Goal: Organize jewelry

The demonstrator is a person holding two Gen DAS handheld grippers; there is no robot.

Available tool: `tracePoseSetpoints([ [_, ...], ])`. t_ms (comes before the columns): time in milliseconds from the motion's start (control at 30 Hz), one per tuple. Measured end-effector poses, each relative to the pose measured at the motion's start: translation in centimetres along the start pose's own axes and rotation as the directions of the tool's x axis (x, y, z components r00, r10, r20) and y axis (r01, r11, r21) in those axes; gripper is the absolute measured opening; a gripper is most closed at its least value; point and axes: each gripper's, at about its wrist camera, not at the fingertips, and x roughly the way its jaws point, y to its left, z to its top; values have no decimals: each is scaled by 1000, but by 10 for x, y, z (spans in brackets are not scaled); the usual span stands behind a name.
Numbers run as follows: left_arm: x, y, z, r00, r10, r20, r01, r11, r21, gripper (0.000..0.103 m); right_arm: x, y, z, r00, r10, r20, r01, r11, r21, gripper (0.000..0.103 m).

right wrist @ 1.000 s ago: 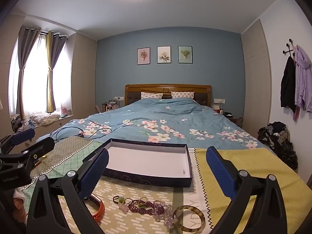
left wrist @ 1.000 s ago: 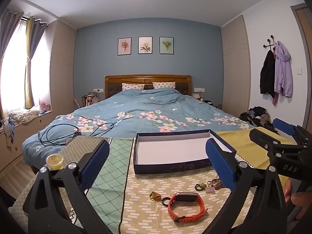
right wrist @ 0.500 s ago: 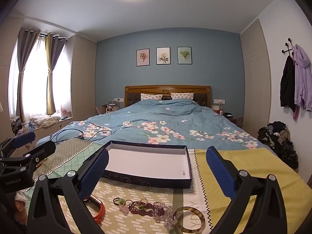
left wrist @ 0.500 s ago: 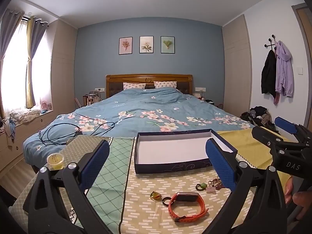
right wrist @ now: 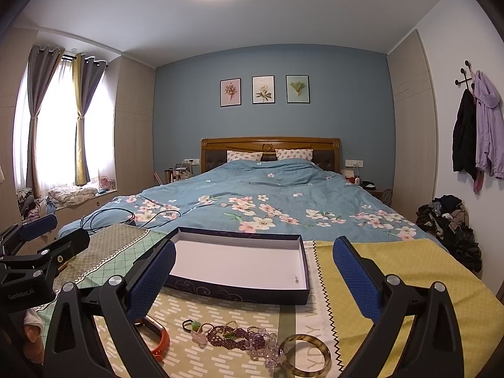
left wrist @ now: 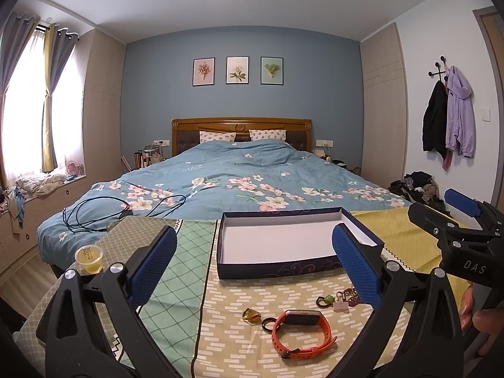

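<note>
The left claw (left wrist: pixel 255 271) hangs released above the cloth-covered bench (left wrist: pixel 245 356); the orange rubber-strapped watch (left wrist: pixel 301 330) lies just below it near the front edge. The right claw (right wrist: pixel 253 278) gapes too, level, over the purple beaded bracelets (right wrist: pixel 234 340) and amber bangle (right wrist: pixel 305 357), the shallow navy cardboard box (right wrist: pixel 239 293) beyond.

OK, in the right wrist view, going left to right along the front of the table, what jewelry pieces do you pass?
Orange watch band → small ring with a green bead → purple bead bracelet → clear crystal beads → amber bangle.
</note>
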Motion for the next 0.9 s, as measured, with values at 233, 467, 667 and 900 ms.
tracePoseSetpoints([
  [233, 1, 0, 0, 1000, 0, -2, 0, 1000, -1, 97, 2, -1, 0, 1000, 2, -1, -2, 1000, 0, 96],
  [467, 1, 1, -1, 1000, 0, -2, 0, 1000, -3, 97, 1, 0, -1, 1000, -3, -4, 3, 1000, 2, 96],
  [667, 2, 1, -1, 1000, 0, -4, 0, 1000, -3, 97, 0, -1, 0, 1000, -1, -2, 1, 1000, 3, 97],
  [900, 2, 1, -1, 1000, 0, -5, 0, 1000, -4, 97, 0, -1, 1, 1000, -2, -2, 2, 1000, 4, 96],
])
